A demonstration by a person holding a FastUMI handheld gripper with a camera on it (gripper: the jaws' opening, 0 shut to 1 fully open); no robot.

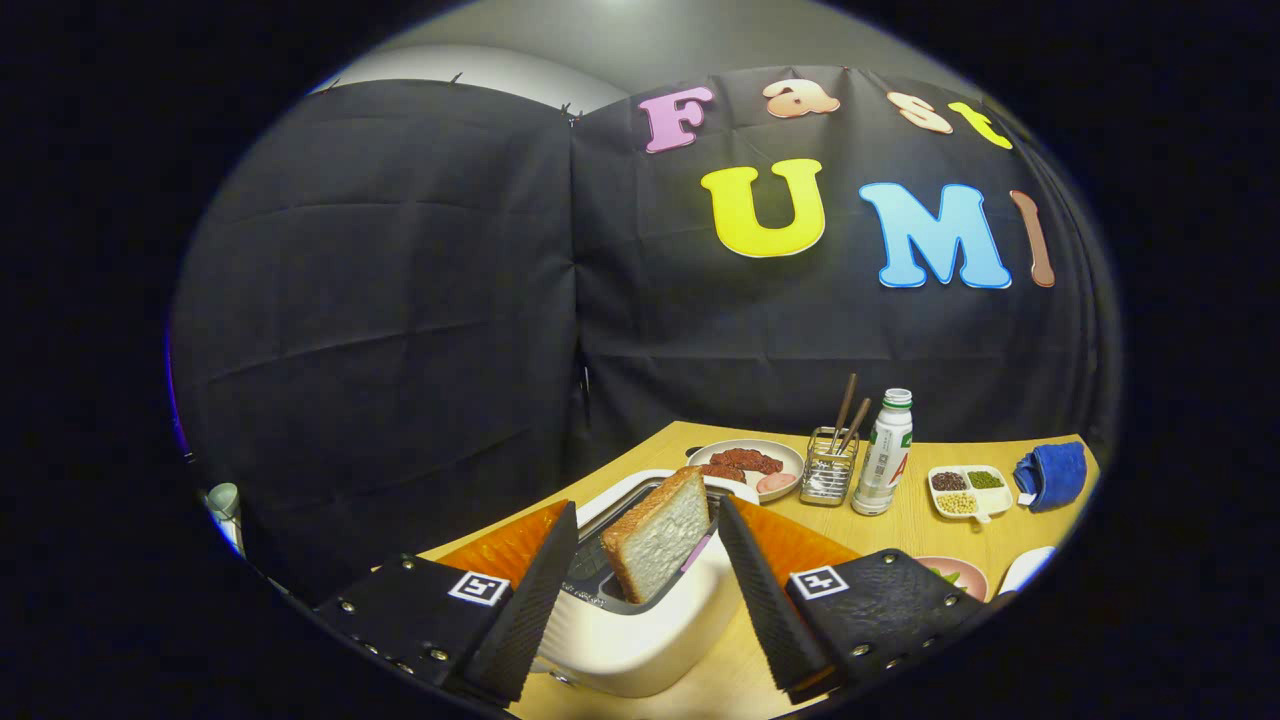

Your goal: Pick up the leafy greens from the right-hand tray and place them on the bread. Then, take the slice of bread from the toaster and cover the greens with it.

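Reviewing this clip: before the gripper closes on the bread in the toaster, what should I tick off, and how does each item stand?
1. Gripper open: ok.
2. Tan-crusted white bread slice between the fingers: ok, though neither finger touches it.
3. Slice standing out of the cream-white toaster slot: ok, leaning.
4. Fingers clear of the toaster's slot rim: cannot tell.
5. Greens already on the base bread: cannot tell.

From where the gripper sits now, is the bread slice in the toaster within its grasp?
Probably yes. The gripper is open, its fingers either side of the bread slice, which leans up out of the toaster slot. Nothing lies between fingers and slice.
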